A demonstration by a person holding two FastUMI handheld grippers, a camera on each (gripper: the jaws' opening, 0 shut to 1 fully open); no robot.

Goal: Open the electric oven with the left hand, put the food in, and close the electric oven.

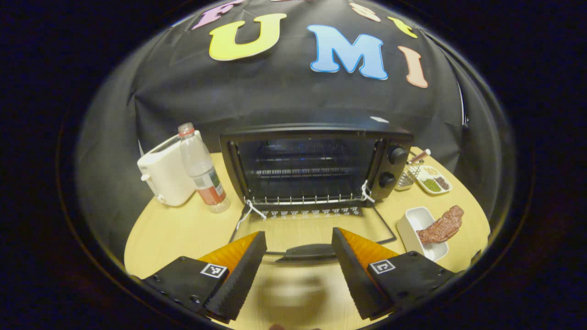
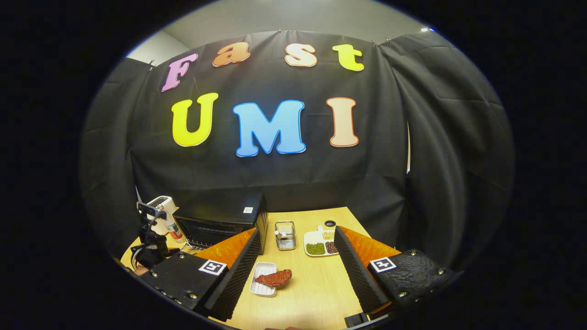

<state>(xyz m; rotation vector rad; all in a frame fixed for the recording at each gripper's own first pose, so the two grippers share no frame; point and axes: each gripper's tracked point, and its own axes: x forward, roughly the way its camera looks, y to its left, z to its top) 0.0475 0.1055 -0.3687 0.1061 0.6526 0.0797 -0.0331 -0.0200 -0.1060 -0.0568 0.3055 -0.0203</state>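
Observation:
The black electric oven (image 1: 316,160) stands open, its wire rack (image 1: 302,200) bare. Its glass door lies flat on the table, and the door handle (image 1: 309,251) sits between the fingers of my left gripper (image 1: 299,236), which is open and apart from it. A reddish-brown piece of meat (image 1: 442,225) rests across a small white tray (image 1: 415,220) right of the door. In the right gripper view the meat (image 2: 274,277) and its tray (image 2: 262,288) lie low between the fingers of my open right gripper (image 2: 297,233), well below it. The oven (image 2: 220,220) is at the left there.
A white toaster (image 1: 163,176) and a clear bottle (image 1: 202,172) stand left of the oven. A wire holder (image 2: 285,236) and a divided plate of beans (image 2: 318,243) sit to its right. The other gripper (image 2: 149,238) shows at the far left. The round wooden table (image 1: 174,229) ends nearby.

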